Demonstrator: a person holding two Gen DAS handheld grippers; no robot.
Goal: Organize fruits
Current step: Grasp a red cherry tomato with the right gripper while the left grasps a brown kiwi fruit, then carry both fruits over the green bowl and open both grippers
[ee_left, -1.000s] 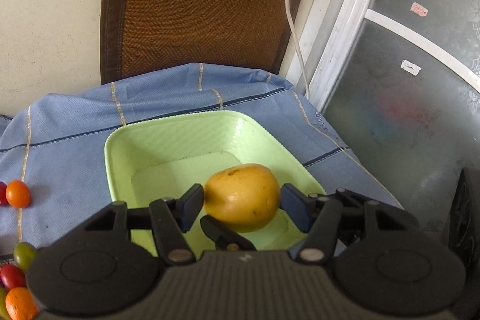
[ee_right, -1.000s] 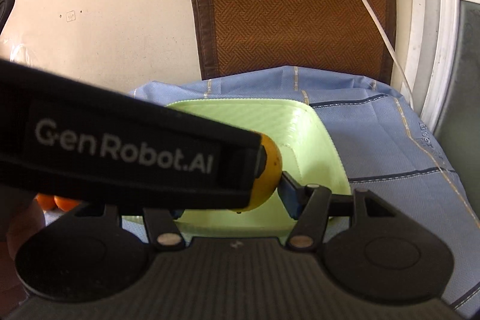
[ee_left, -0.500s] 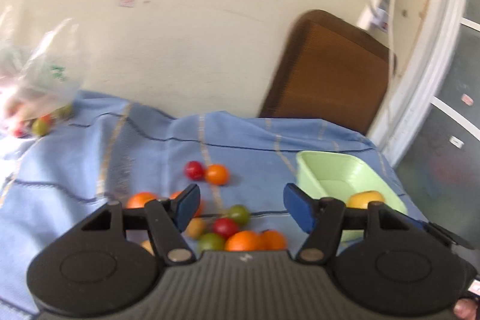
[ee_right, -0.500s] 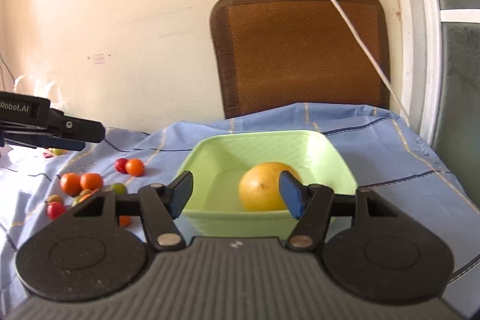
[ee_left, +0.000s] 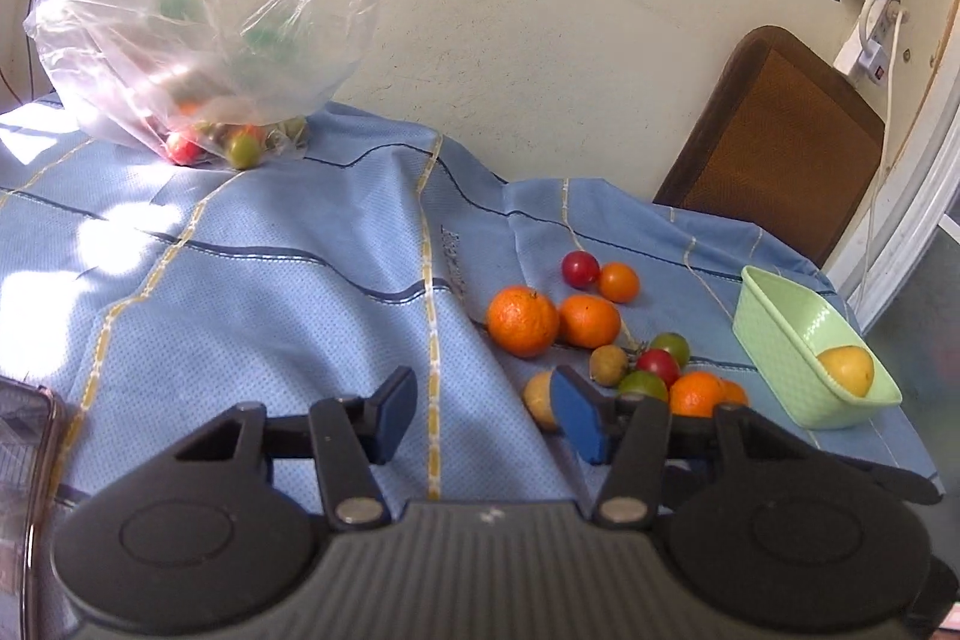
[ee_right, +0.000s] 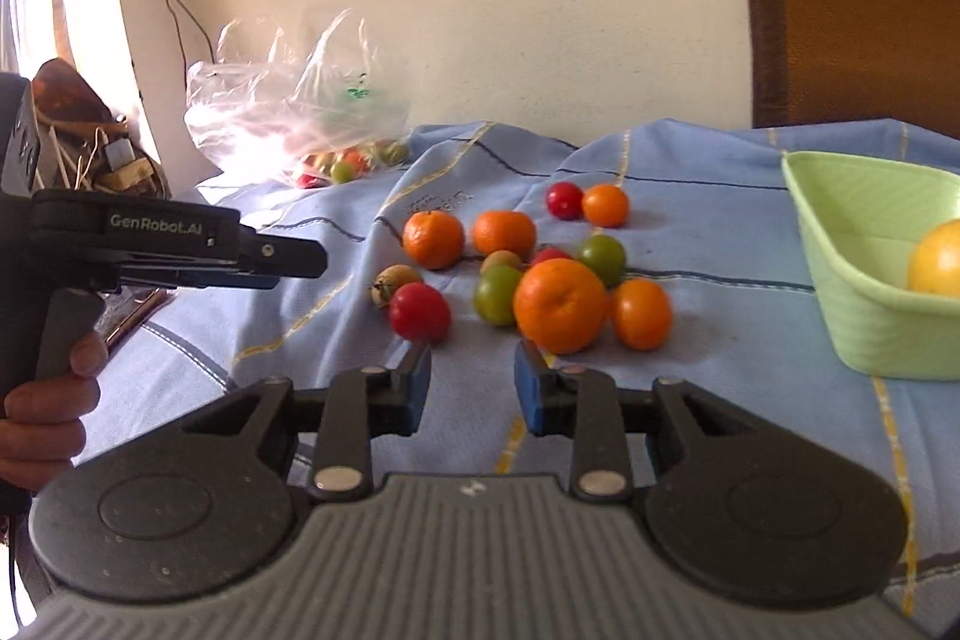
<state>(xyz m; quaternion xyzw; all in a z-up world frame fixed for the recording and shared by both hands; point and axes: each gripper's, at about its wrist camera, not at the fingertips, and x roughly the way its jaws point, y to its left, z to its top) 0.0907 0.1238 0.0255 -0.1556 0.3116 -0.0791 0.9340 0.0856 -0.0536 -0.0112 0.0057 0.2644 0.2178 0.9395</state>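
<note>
A light green basket (ee_left: pixel 780 334) stands at the right of the blue cloth with one yellow fruit (ee_left: pixel 847 369) in it; it also shows in the right wrist view (ee_right: pixel 864 328) with the yellow fruit (ee_right: pixel 937 265). Several loose oranges, red and green tomatoes lie in a cluster left of it, among them a large orange (ee_left: pixel 522 320) (ee_right: pixel 559 305). My left gripper (ee_left: pixel 483 415) is open and empty, above the cloth left of the cluster. My right gripper (ee_right: pixel 471 385) is open and empty, just in front of the large orange.
A clear plastic bag (ee_left: pixel 198 40) with more tomatoes sits at the back left by the wall. A brown chair back (ee_left: pixel 774 148) stands behind the table at right. The left hand-held gripper (ee_right: pixel 174 250) shows at left in the right wrist view.
My left gripper let go of the yellow fruit in the basket, opened and swung left over the cloth. My right gripper turned left from the basket toward the loose fruits.
</note>
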